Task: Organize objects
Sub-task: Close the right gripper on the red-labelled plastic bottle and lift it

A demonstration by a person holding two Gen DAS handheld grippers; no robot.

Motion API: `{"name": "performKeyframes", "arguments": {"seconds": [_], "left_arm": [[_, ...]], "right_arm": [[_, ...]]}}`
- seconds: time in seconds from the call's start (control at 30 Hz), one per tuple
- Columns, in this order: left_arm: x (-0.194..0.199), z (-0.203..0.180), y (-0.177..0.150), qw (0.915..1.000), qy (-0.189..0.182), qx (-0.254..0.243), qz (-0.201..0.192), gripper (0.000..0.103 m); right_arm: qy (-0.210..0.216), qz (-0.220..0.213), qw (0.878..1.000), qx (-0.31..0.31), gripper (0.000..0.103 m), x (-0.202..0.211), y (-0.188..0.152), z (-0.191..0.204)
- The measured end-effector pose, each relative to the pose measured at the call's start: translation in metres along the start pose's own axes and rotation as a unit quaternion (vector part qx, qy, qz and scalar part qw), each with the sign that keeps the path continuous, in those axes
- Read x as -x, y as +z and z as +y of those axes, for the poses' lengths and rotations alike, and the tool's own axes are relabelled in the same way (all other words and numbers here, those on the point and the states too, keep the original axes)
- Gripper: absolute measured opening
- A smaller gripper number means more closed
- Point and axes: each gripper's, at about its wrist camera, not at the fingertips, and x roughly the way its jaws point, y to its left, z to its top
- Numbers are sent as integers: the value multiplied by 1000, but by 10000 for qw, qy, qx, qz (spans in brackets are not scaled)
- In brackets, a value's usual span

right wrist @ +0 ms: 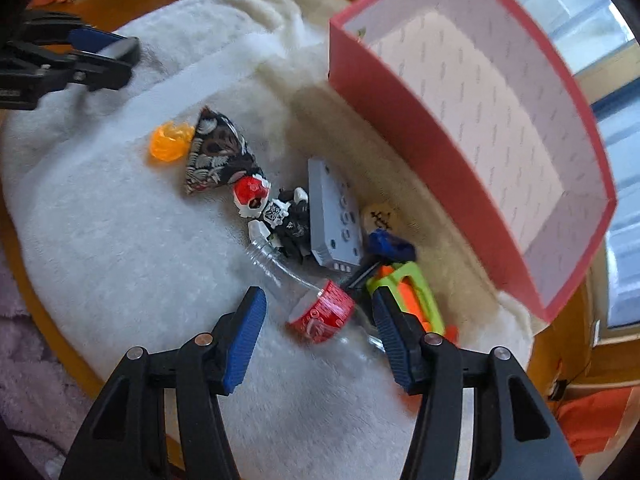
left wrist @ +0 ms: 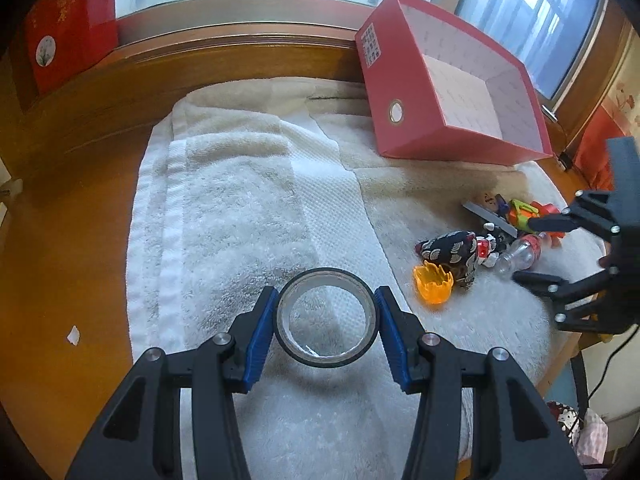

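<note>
My left gripper (left wrist: pixel 326 312) is shut on a roll of clear tape (left wrist: pixel 326 354), held between its blue pads above the white towel (left wrist: pixel 240 208). My right gripper (right wrist: pixel 318 312) is open, its pads either side of a clear plastic bottle with a red label (right wrist: pixel 320 312) lying on the towel. Beside the bottle lie a toy figure (right wrist: pixel 276 210), a grey block (right wrist: pixel 334 216), a patterned pouch (right wrist: pixel 220 152), an orange piece (right wrist: pixel 170 142) and a green-orange toy (right wrist: pixel 412 292). The red box (right wrist: pixel 460 120) stands open and empty behind them. The right gripper shows in the left wrist view (left wrist: pixel 532 250).
The towel covers a wooden table (left wrist: pixel 60 240) below a window. A red package (left wrist: pixel 64 28) leans at the far left. The red box (left wrist: pixel 452 80) sits at the towel's far right. A scrap of paper (left wrist: pixel 73 335) lies on the wood.
</note>
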Motion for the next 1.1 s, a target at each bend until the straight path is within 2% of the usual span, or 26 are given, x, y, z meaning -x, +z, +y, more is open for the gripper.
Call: {"name": "performKeyframes", "arguments": {"seconds": [0.13,0.4,0.53,0.73,0.8,1.0,1.1], "left_arm": [[2,2,-1,10000,-1,-13,0,49],[6,-3,4,9999,87,6,-99,49],[5,-7,10,9997,167,41,-143,49],[2,-21,21,9994,293,74,-136,49],[2,-27,23,9993,335,64,-133,49],[-3,-45,27,9993,354,107,-65,49],[-3,-56,32,9994,323,132,-72,49]], "right_arm": [[212,3,9981,-586,53,-2,-3,-12],[-44,-207,9973,-704,45,9,-16,-12],[-34,-360,9956,-867,43,15,-24,-20],[230,-714,9895,-1233,42,24,-35,-34],[344,-836,9866,-1355,42,26,-26,-36],[759,-1302,9736,-1716,42,51,-35,-44],[993,-1529,9633,-1969,42,59,-42,-54]]}}
